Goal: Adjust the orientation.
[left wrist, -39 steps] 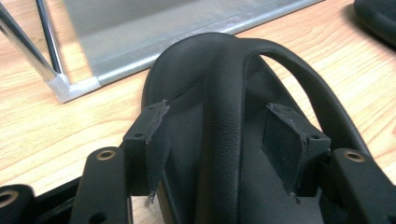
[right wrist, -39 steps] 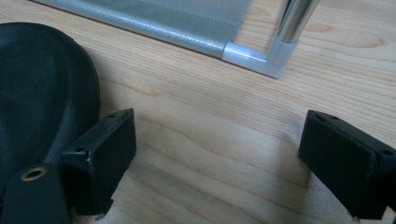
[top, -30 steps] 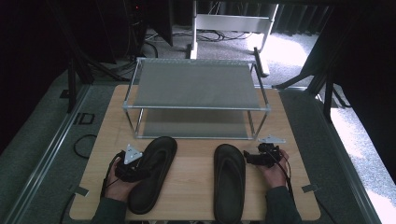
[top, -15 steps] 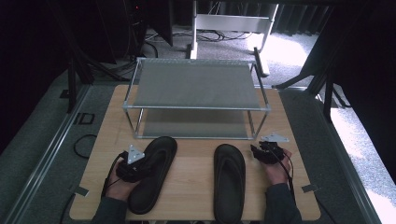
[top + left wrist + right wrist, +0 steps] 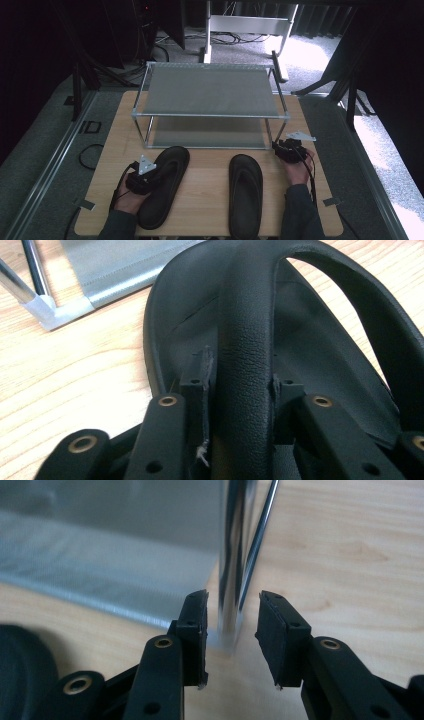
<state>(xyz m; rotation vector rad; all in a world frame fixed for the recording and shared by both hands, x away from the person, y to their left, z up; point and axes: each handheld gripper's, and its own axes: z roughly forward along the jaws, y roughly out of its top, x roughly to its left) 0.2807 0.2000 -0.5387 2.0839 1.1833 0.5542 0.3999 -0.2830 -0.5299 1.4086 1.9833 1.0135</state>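
Two black sandals are lying on the worktop (image 5: 210, 175) before a rack (image 5: 210, 100); the left sandal (image 5: 162, 187) is being held by its strap (image 5: 245, 365), with the left gripper (image 5: 239, 385) jaws clamped on it; the right sandal (image 5: 245, 192) is lying untouched; the right gripper (image 5: 231, 617) jaws are being held apart near a rack leg (image 5: 235, 560); the sandal is judged light, soft and bendy, so the strap is the best hold.

Grey carpet (image 5: 45, 165) around the table (image 5: 210, 200); beyond the table, a white desk frame (image 5: 247, 25), cables (image 5: 165, 42), dark curtains (image 5: 320, 20)
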